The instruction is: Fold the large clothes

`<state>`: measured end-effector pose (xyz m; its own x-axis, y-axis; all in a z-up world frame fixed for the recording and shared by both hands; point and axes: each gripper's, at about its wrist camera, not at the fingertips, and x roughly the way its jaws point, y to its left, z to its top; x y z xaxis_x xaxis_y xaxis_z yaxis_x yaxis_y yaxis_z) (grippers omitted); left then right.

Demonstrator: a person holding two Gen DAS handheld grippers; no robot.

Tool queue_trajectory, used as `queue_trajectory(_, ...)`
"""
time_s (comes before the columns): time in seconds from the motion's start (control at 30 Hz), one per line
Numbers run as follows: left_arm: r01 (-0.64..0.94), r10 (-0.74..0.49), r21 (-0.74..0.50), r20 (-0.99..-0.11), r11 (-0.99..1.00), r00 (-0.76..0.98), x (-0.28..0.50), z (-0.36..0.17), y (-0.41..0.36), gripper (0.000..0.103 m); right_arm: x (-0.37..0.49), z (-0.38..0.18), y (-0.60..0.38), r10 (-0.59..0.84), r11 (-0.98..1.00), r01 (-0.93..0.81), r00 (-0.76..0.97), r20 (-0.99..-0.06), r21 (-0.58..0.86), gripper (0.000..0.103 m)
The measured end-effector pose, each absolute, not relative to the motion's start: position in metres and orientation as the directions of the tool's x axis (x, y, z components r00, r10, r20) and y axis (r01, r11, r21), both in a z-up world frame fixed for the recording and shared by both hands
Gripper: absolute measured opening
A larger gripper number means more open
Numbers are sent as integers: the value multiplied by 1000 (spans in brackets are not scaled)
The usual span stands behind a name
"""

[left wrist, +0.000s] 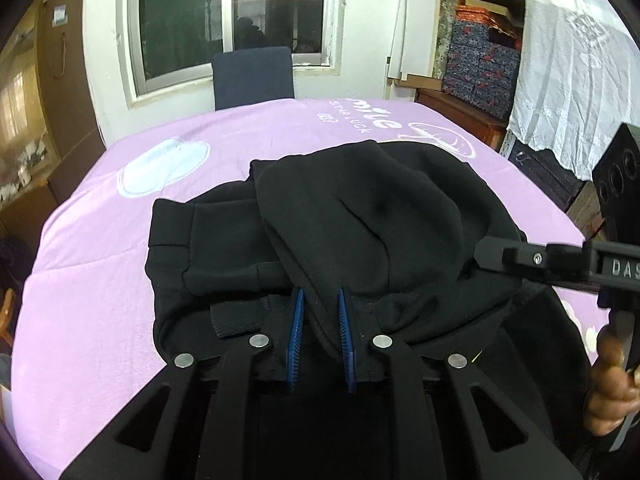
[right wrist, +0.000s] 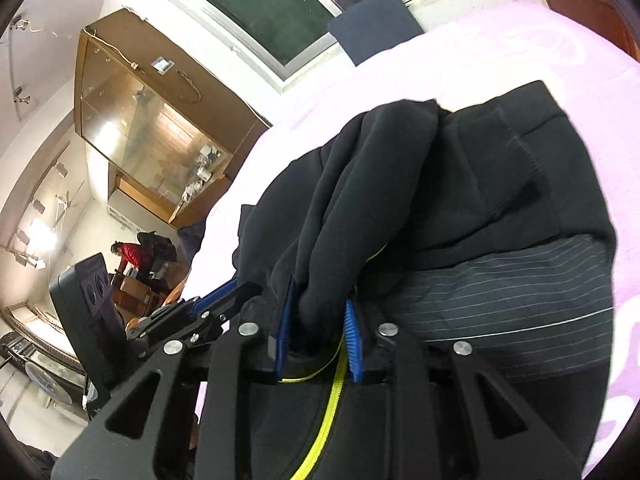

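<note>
Left wrist, hidden: My own linkage covers the near part of the black hooded jacket (left wrist: 360, 224), and its right side runs under the right gripper (left wrist: 486, 254), which enters from the right edge and is cut off there. Only part of the hand (left wrist: 612, 384) holding it shows.

Left wrist, jaws: I see the left gripper (left wrist: 322, 308) with its blue pads (left wrist: 297, 320) closed on a fold of black fabric at the hood's lower edge; the cloth fills the gap between the jaws.

Left wrist, garment: The jacket lies bunched on the lilac printed blanket (left wrist: 100, 280) covering the surface, hood rounded on top, a cuffed sleeve (left wrist: 180, 224) lying out to the left.

Left wrist, background: A dark blue chair (left wrist: 253, 76) stands behind the surface under the window (left wrist: 232, 12).

Right wrist, hidden: The view is tilted. The jacket's (right wrist: 460, 184) far right edge runs out of frame, and I cannot make out which part is gripped.

Right wrist, jaws: The right gripper (right wrist: 320, 316) is clenched on a hanging bundle of black cloth between its blue pads (right wrist: 354, 332); a yellow-green zipper (right wrist: 332, 412) trails beneath them.

Right wrist, garment: A striped lining (right wrist: 520, 300) shows right of the jaws. The left gripper (right wrist: 236, 296) holds fabric just to the left.
</note>
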<state>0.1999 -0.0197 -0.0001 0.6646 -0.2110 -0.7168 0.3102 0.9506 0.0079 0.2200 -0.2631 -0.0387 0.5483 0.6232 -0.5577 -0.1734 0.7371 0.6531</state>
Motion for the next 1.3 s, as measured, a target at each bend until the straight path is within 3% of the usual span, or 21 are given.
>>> queue_trajectory(0.23, 309, -137, 90, -756, 947, 640, 198, -25, -31, 17, 225, -70, -276, 583, 759, -61, 506, -635, 648, 21)
queue_trajectory(0.4, 304, -98, 149, -739, 941, 666, 193, -27, -35, 19, 228, -79, -281, 563, 769, -23, 499, -659, 639, 34)
queue_trajectory(0.57, 291, -79, 178, -717, 940, 692, 189, -23, -34, 24, 223, -70, -280, 516, 805, -33, 533, -671, 593, 44)
queue_trajectory(0.77, 253, -45, 225, -659, 941, 750, 180, -8, -30, 34, 203, -46, -283, 423, 858, -51, 635, -646, 512, 44)
queue_trajectory(0.9, 237, -29, 254, -622, 938, 782, 180, 4, -32, 35, 197, -28, -273, 376, 894, -86, 675, -635, 439, 44)
queue_trajectory(1.03, 222, -13, 291, -579, 931, 815, 190, 17, -37, 45, 205, -12, -256, 361, 916, -135, 684, -634, 377, 43)
queue_trajectory(1.1, 215, -10, 291, -573, 932, 820, 199, 20, -38, 57, 213, -6, -246, 347, 928, -153, 687, -639, 339, 43)
queue_trajectory(1.3, 195, 8, 209, -700, 958, 714, 254, -7, -31, 59, 245, -17, -223, 302, 950, -154, 667, -681, 270, 43)
